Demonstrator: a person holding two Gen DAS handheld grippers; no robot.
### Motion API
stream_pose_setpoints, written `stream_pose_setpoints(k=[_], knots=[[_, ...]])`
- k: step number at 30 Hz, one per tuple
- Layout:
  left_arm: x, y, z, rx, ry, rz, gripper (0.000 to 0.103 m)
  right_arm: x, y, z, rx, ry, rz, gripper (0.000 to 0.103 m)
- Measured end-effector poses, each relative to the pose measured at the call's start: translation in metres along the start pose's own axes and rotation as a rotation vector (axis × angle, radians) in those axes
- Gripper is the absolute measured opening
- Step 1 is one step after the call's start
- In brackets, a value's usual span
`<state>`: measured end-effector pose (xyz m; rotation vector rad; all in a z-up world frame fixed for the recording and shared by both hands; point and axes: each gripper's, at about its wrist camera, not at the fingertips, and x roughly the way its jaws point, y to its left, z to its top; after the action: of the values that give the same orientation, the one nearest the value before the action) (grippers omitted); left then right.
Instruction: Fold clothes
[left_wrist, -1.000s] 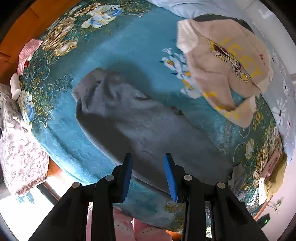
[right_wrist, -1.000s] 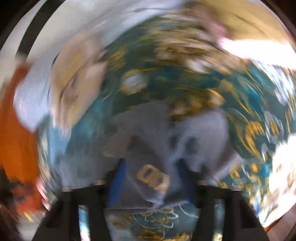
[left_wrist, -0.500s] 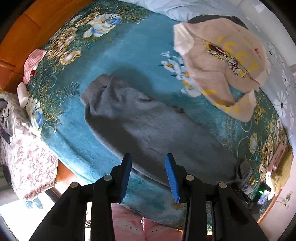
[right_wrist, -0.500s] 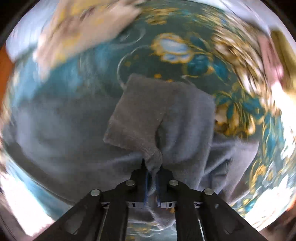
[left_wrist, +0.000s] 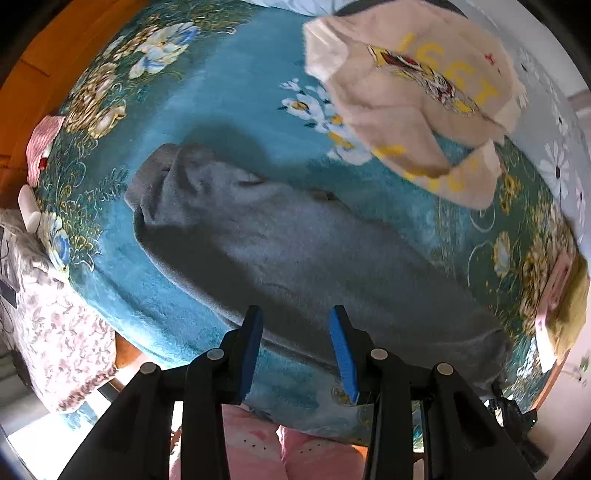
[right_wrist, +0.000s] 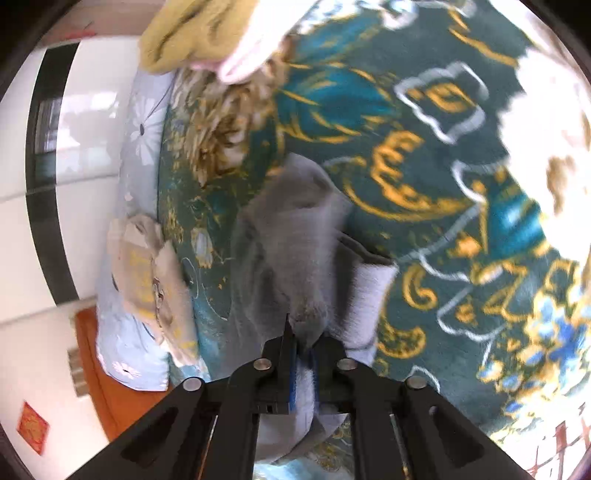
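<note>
Bed: while a teal blanket (left_wrist: 229, 74) is covering it, a grey garment (left_wrist: 295, 251) is lying along its near edge.
Room: an orange floor is showing past the far-left corner.
Left gripper (left_wrist: 295, 350): hovering, fingers spread, empty.
Right gripper (right_wrist: 303, 354): pinching the garment's end.

Beige sweatshirt (left_wrist: 413, 92): yellow print, upside down, reads roughly "1SET"; uncertain.

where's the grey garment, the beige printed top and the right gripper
grey garment (left_wrist: 295, 251): left wrist view, middle of its body
beige printed top (left_wrist: 413, 92): left wrist view, beside its print
right gripper (right_wrist: 303, 354): right wrist view, between its jaws, shut on grey cloth
</note>
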<state>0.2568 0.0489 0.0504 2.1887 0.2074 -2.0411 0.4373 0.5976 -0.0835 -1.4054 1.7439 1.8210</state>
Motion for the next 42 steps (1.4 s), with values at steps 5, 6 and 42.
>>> stream_pose_setpoints(k=[5, 6, 42], knots=[[0.000, -0.003, 0.000, 0.006, 0.002, 0.009, 0.039, 0.001, -0.016, -0.002, 0.033, -0.011, -0.085, 0.033], [0.000, -0.003, 0.000, 0.007, 0.003, 0.010, 0.039, 0.002, -0.022, 0.000, 0.055, -0.012, -0.091, 0.043], [0.009, 0.041, -0.004, -0.079, 0.009, 0.054, 0.039, -0.025, -0.006, 0.028, 0.044, -0.150, -0.170, 0.032]])
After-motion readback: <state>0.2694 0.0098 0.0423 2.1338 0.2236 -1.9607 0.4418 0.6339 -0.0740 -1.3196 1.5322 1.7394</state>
